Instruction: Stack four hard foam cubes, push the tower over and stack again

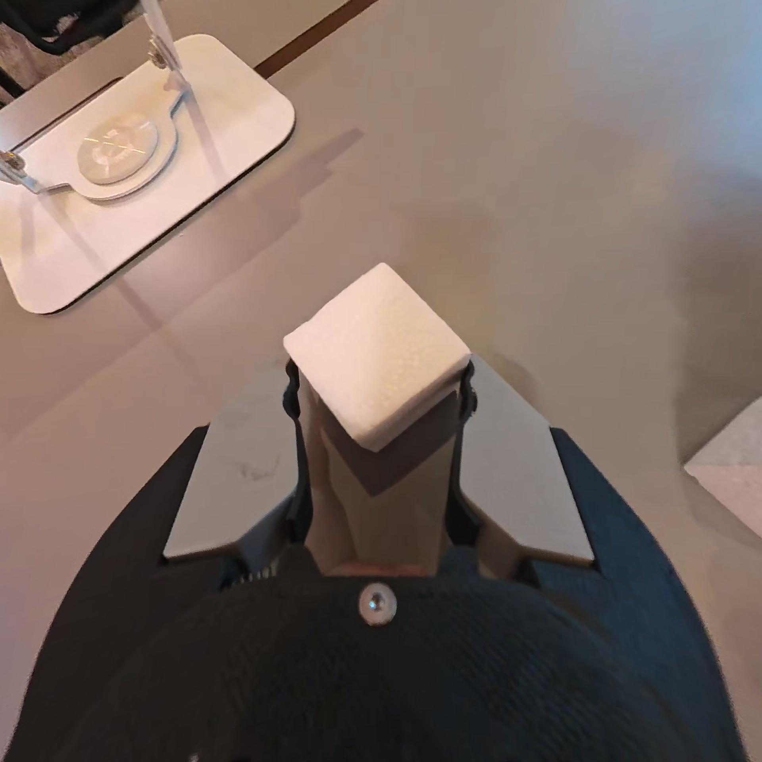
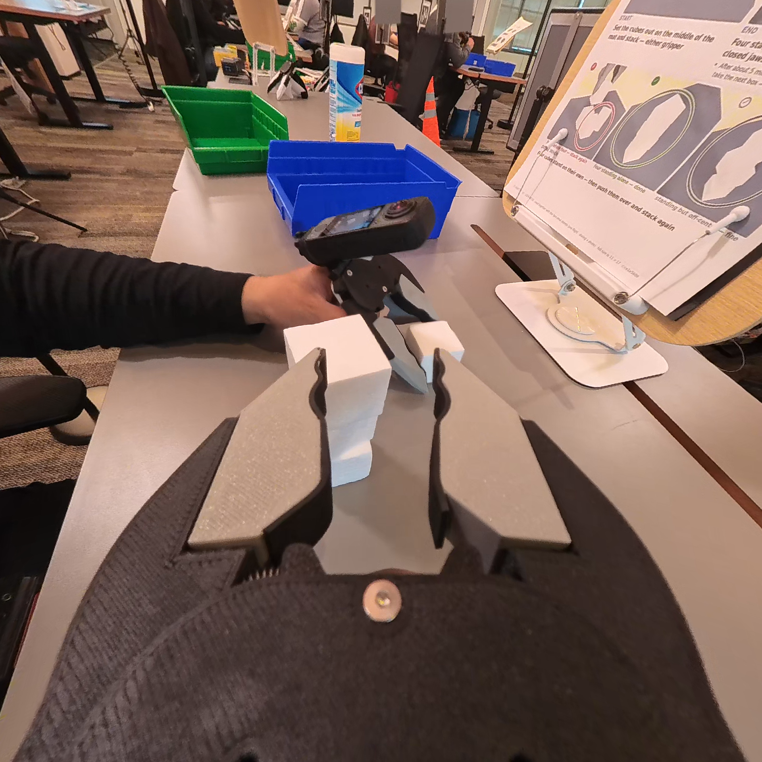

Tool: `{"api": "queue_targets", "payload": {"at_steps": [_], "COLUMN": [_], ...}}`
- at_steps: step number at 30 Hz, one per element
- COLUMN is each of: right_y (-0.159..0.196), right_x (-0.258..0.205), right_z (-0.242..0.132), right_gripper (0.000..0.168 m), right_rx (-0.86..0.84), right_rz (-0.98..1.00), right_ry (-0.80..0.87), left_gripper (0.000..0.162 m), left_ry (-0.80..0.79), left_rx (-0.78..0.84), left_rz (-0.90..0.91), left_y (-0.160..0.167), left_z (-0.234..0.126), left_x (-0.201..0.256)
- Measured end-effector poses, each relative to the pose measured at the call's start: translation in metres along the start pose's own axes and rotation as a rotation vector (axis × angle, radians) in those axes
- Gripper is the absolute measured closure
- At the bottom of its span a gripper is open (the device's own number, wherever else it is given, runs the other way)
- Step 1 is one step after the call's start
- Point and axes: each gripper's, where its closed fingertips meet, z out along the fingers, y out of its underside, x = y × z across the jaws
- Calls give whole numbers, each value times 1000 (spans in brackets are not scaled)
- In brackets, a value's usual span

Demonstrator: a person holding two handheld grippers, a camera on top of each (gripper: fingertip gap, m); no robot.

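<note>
My left gripper (image 1: 378, 383) is shut on a white foam cube (image 1: 377, 350) and holds it above the grey table (image 1: 536, 165). In the right wrist view a person's hand holds this left gripper (image 2: 424, 371) with its cube (image 2: 433, 338) just right of a stack of white foam cubes (image 2: 354, 379), which looks three high. The stack's top corner shows at the right edge of the left wrist view (image 1: 730, 453). My right gripper (image 2: 377, 363) is open and empty, in front of the stack, with its left finger overlapping the stack's left side.
A blue bin (image 2: 354, 181) and a green bin (image 2: 222, 123) sit at the back of the table (image 2: 185, 412), with a wipes canister (image 2: 345, 90) behind them. An instruction sheet on a stand (image 2: 643, 136) with a white base (image 2: 577, 342), (image 1: 136, 173) is at the right. The grippers' ends are close to 25 centimeters from one another.
</note>
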Motion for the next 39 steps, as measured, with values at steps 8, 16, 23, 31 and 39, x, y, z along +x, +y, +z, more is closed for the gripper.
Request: {"api": "queue_targets", "payload": {"at_steps": [8,16,23,31,39], "right_y": [-1,-6,-16,-34,-30], "right_x": [5,5,-10,-67,-86], "right_z": [-5,-11,-16,-11,1], "right_gripper": [120,120,119,115,114], "right_rx": [18,48,69,92,61], "right_rz": [12,25,3,-82,-48], "right_ry": [8,-4,-62,-235,-299], "left_gripper": [85,84,85,84,84], "left_ry": [150,432,742,809,756], "left_rx": [181,484,651,619,632], "left_rz": [-59,207,455,632,701], "left_y": [-20,-48,-46,-37,-40], "left_z": [-44,-133,-210,-220,-213], "left_x": [-11,30,107,160,181]}}
